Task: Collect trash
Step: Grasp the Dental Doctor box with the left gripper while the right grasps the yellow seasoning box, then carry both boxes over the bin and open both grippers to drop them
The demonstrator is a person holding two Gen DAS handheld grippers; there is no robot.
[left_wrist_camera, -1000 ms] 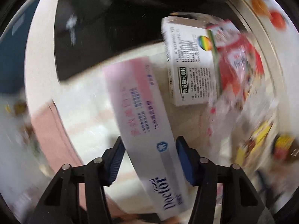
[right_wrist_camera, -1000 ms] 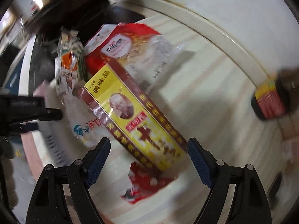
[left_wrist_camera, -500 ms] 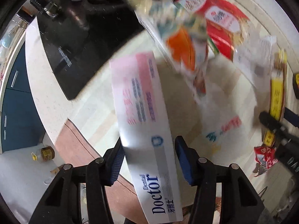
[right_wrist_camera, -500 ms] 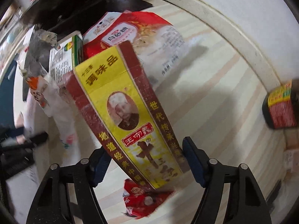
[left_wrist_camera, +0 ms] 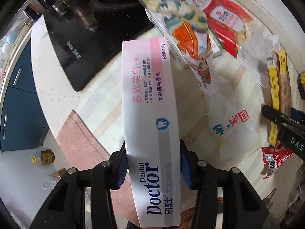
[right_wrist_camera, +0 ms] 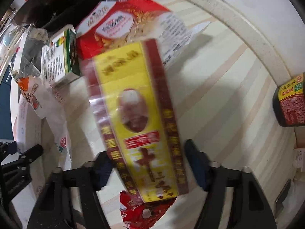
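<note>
My left gripper (left_wrist_camera: 152, 164) is shut on a white and pink toothpaste box (left_wrist_camera: 148, 114), held up above the striped counter. My right gripper (right_wrist_camera: 148, 166) holds a yellow and red spice box (right_wrist_camera: 137, 114) between its jaws, lifted off the counter and blurred; it also shows at the far right of the left wrist view (left_wrist_camera: 276, 99). On the counter lie a red and clear sugar bag (right_wrist_camera: 122, 26), a white and green carton (right_wrist_camera: 59, 59), a clear printed plastic bag (left_wrist_camera: 228, 122) and a small red wrapper (right_wrist_camera: 139, 211).
A black stove top (left_wrist_camera: 80, 38) with a pot lies at the counter's far end. A dark sauce bottle (right_wrist_camera: 289, 103) stands by the wall at the right. A pink mat (left_wrist_camera: 80, 137) hangs at the counter's edge, with blue cabinets (left_wrist_camera: 19, 99) below.
My right gripper has closed around the spice box and lifted it, turning it upright in view. My left gripper has pulled back and up with the toothpaste box.
</note>
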